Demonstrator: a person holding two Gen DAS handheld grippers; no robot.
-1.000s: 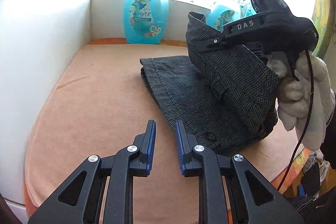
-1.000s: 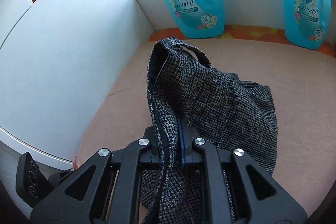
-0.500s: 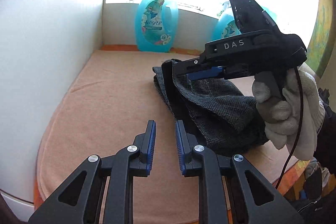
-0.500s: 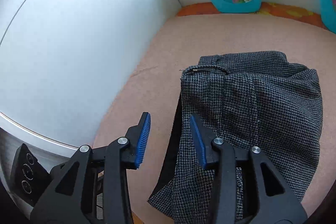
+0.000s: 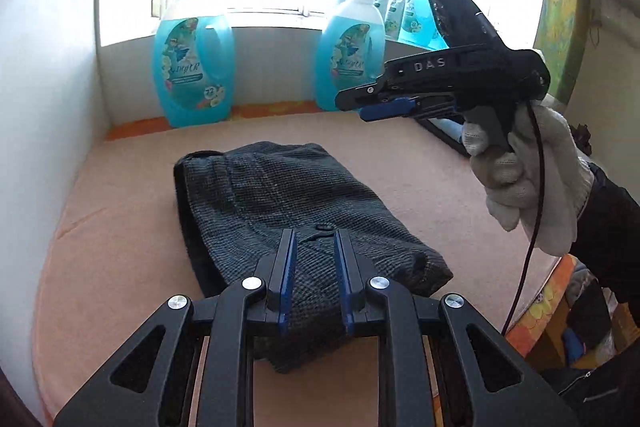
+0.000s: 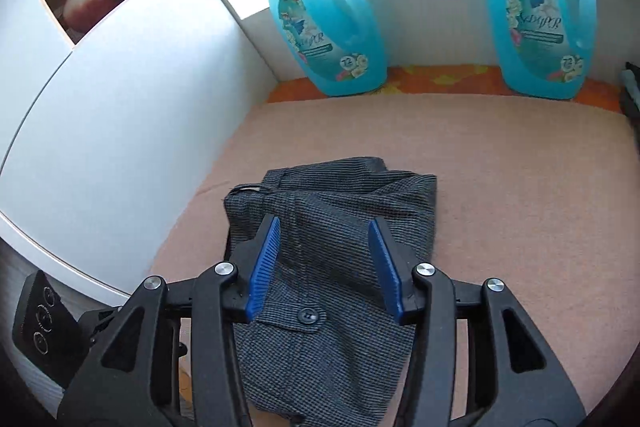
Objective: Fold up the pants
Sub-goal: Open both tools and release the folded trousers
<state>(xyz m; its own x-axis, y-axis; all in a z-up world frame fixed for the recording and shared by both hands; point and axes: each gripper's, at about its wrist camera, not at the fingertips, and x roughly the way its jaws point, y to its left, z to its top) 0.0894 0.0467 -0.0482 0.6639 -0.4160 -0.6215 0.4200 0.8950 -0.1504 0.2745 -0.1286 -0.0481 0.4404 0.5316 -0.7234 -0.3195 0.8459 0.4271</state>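
The grey checked pants (image 5: 280, 215) lie folded in a compact bundle on the peach-covered table (image 5: 120, 267). They also show in the right wrist view (image 6: 344, 235), with a dark button (image 6: 307, 315) facing up. My left gripper (image 5: 314, 239) is open and empty, hovering above the near end of the bundle. My right gripper (image 6: 325, 227) is wide open and empty, above the pants. In the left wrist view the right gripper (image 5: 360, 103) is held high at the right by a white-gloved hand (image 5: 520, 167).
Two blue detergent bottles (image 5: 194, 75) (image 5: 350, 65) stand at the back under the window. A white cabinet wall (image 6: 120, 131) borders the table's left side, with a red vase (image 6: 80, 1) on its shelf. The table's right edge (image 5: 540, 291) drops off.
My right gripper let go of the pants, opened, and rose away. The bundle now lies flat. My left gripper moved over its near end.
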